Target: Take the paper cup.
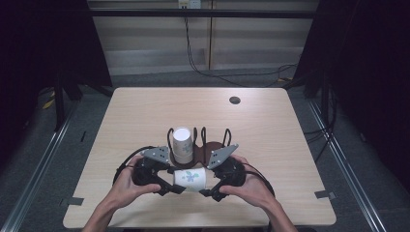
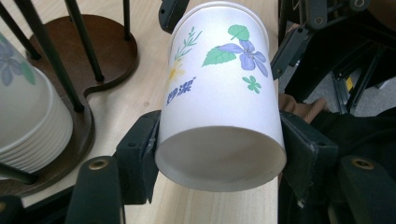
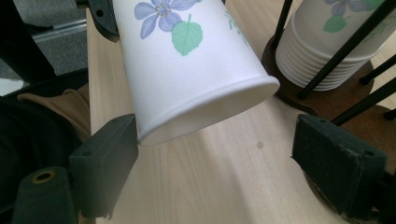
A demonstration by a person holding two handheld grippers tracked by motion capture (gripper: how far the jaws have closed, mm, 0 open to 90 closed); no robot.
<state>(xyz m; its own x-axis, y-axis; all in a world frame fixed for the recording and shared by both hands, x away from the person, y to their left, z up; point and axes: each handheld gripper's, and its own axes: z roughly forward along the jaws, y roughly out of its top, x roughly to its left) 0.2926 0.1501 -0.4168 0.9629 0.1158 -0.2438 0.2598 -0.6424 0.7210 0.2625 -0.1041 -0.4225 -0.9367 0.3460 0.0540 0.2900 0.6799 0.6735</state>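
Note:
A white paper cup (image 1: pixel 192 178) printed with flowers lies on its side in the air between my two grippers, near the table's front edge. My left gripper (image 1: pixel 170 180) is shut on its base end; in the left gripper view both pads press the cup (image 2: pixel 219 107) at the left gripper (image 2: pixel 219 158). My right gripper (image 1: pixel 209 182) stands open around the rim end. In the right gripper view the cup (image 3: pixel 187 65) touches the left pad (image 3: pixel 109 158) of the right gripper (image 3: pixel 222 163), and the right pad is apart from it.
Just behind the grippers a dark wire rack (image 1: pixel 212 147) on a brown base (image 2: pixel 112 51) holds a stack of cups (image 1: pixel 183 141) upside down in its left slot. The wooden table (image 1: pixel 145 111) has a round grommet hole (image 1: pixel 235 100) at the back right.

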